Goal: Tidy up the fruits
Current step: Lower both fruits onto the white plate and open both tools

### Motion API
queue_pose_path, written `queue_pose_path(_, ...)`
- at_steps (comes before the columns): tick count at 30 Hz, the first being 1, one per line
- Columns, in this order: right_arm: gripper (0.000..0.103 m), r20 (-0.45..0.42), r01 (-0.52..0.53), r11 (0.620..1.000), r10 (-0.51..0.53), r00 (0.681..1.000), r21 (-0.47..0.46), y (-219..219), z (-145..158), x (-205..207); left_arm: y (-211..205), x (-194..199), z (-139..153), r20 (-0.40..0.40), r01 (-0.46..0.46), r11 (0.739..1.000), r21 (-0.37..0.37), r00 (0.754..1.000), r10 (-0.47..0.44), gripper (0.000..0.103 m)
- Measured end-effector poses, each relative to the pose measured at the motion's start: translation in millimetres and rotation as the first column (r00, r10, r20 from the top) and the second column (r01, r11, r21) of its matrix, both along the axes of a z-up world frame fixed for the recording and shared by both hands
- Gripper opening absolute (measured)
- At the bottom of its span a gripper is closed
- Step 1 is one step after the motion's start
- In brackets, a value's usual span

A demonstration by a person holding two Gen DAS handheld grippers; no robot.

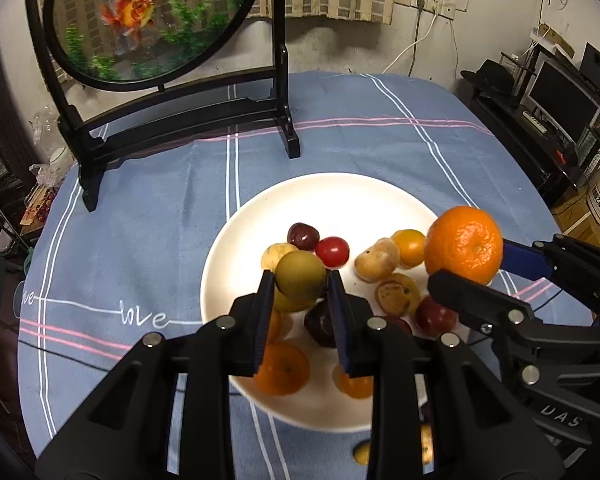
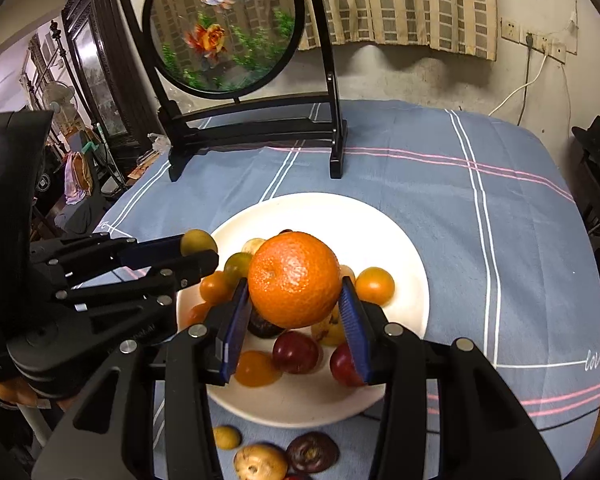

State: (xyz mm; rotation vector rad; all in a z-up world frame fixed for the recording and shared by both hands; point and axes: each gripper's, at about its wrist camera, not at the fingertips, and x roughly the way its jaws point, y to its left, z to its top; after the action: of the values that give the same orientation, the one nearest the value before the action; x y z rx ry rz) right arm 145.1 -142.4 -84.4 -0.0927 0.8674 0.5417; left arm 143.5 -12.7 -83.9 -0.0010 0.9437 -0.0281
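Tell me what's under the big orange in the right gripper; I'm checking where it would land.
The orange hangs over the white plate. Showing below it: a dark plum, a red plum and a spotted yellow fruit. Whatever lies straight beneath is covered.

The word "love" is stitched in white script on the blue tablecloth (image 1: pixel 140 200), just left of the left gripper (image 1: pixel 300 292). It appears again (partly cut off) right of the right gripper (image 2: pixel 296 300). White letters "DAS" mark that gripper's black body.
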Motion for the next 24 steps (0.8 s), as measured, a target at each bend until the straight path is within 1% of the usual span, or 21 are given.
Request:
queue_pose_path(6, 0.045, -0.037, 0.035, 0.999, -0.034, 0.999, 0.000, 2.3, -12.3, 27.8, -3.4, 16.3, -7.5, 0.001, 0.022, 1.000, 0.014, 1.000, -0.022, 0.026)
queue_pose_path(10, 0.045, -0.042, 0.042, 0.999, -0.043, 0.998, -0.020, 3.8, -17.9, 45.4, -2.9, 21.7, -15.1, 0.005, 0.024, 0.998, 0.056, 1.000, -0.024, 0.026)
queue_pose_path(13, 0.045, -0.080, 0.038, 0.999, -0.040, 0.996, -0.026, 7.0, -23.7, 60.8, 2.4, 29.5, -20.3, -0.015, 0.023, 0.998, 0.052, 1.000, -0.022, 0.027)
queue_pose_path(15, 0.046, -0.096, 0.024, 0.999, -0.028, 0.995, -0.043, 12.3, -28.3, 67.7, 2.9, 30.7, -22.7, -0.017, 0.026, 0.998, 0.059, 1.000, -0.025, 0.033)
queue_pose_path(17, 0.046, -0.108, 0.022, 0.996, -0.031, 0.994, -0.083, 18.4, -35.9, 75.4, 3.1, 30.5, -24.7, -0.014, 0.025, 0.998, 0.056, 1.000, -0.024, 0.049)
queue_pose_path(19, 0.047, -0.113, 0.035, 0.995, -0.046, 0.993, -0.092, 18.7, -37.7, 78.5, 3.0, 29.6, -26.1, -0.010, 0.025, 0.998, 0.058, 1.000, -0.025, 0.049)
queue_pose_path(20, 0.049, -0.104, 0.040, 0.996, -0.048, 0.993, -0.079, 17.0, -36.2, 78.6, 3.4, 29.3, -26.7, -0.012, 0.026, 0.998, 0.055, 1.000, -0.025, 0.050)
queue_pose_path(21, 0.056, -0.101, 0.038, 0.997, -0.044, 0.994, -0.063, 15.2, -33.9, 78.0, 4.0, 29.2, -27.7, -0.016, 0.025, 0.998, 0.054, 1.000, -0.024, 0.052)
queue_pose_path(22, 0.071, -0.094, 0.047, 0.998, -0.051, 0.994, -0.050, 13.2, -31.2, 76.5, 4.7, 29.3, -28.7, -0.018, 0.020, 0.998, 0.057, 1.000, -0.019, 0.054)
queue_pose_path(24, 0.072, -0.073, 0.046, 0.998, -0.049, 0.996, -0.043, 11.3, -24.4, 74.7, 5.5, 27.9, -28.3, -0.020, 0.013, 0.998, 0.055, 1.000, -0.012, 0.054)
